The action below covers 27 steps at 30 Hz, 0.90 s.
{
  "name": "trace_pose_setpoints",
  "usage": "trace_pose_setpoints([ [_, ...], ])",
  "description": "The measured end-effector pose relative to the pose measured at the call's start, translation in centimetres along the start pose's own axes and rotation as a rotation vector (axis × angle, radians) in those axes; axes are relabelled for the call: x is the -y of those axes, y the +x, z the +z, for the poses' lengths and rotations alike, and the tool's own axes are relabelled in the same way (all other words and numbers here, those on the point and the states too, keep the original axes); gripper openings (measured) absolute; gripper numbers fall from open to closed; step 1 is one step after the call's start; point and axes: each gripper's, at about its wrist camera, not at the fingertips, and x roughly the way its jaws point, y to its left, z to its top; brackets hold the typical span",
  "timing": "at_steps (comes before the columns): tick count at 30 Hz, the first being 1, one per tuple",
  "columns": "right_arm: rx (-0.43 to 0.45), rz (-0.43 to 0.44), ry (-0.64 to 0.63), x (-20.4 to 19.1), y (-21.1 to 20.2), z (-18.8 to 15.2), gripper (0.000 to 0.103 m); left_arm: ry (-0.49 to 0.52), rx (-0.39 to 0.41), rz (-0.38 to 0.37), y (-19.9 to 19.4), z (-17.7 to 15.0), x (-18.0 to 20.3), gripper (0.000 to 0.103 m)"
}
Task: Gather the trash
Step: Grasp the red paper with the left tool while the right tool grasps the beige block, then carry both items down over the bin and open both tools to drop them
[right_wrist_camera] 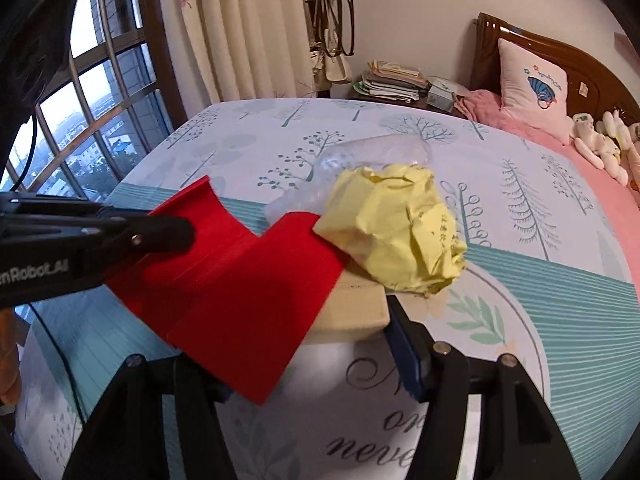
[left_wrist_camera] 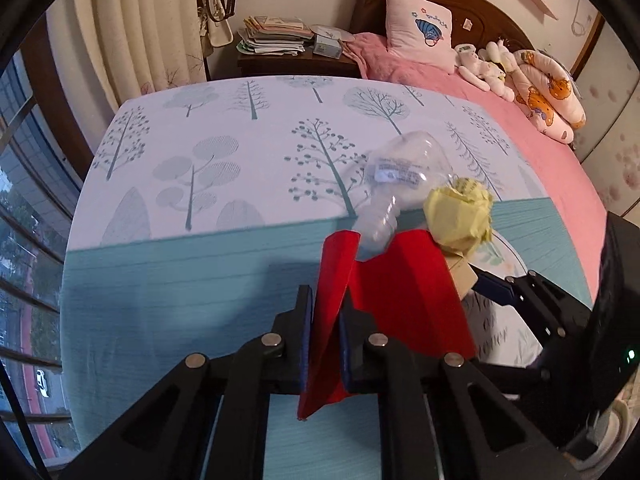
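My left gripper (left_wrist_camera: 325, 312) is shut on a folded red paper sheet (left_wrist_camera: 404, 292), holding it above the bed; it also shows in the right wrist view (right_wrist_camera: 240, 300). A crushed clear plastic bottle (left_wrist_camera: 400, 184) and a crumpled yellow paper ball (left_wrist_camera: 460, 216) rest on the far end of the red sheet. The yellow ball (right_wrist_camera: 396, 228) and bottle (right_wrist_camera: 360, 160) show in the right wrist view too. My right gripper (right_wrist_camera: 320, 356) grips a beige cardboard piece (right_wrist_camera: 356, 308) under the red sheet; its left finger is hidden by the sheet.
A bed sheet with a tree print (left_wrist_camera: 240, 140) covers the bed, with pink bedding (left_wrist_camera: 540, 152), a pillow (left_wrist_camera: 420, 28) and soft toys (left_wrist_camera: 488, 64) at the head. A nightstand with stacked books (left_wrist_camera: 276, 36) stands behind. A window (right_wrist_camera: 92, 112) is at the left.
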Motion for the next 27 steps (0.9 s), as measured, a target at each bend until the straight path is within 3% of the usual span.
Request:
trace_pose_setpoints([
  [10,0.023,0.025,-0.065,-1.8,-7.7,-4.6,0.061,0.024,0.023,-0.058,-6.6,-6.4,1.5,0.008],
  [22,0.082,0.122,-0.065,-5.0,-22.1,-16.2,0.061,0.080,0.081,-0.158,-18.9,-20.3,5.7,0.008],
  [27,0.092,0.156,-0.067,-6.3,-26.6,-21.7,0.061,0.137,0.082,-0.189,-21.9,-26.7,8.1,0.008],
])
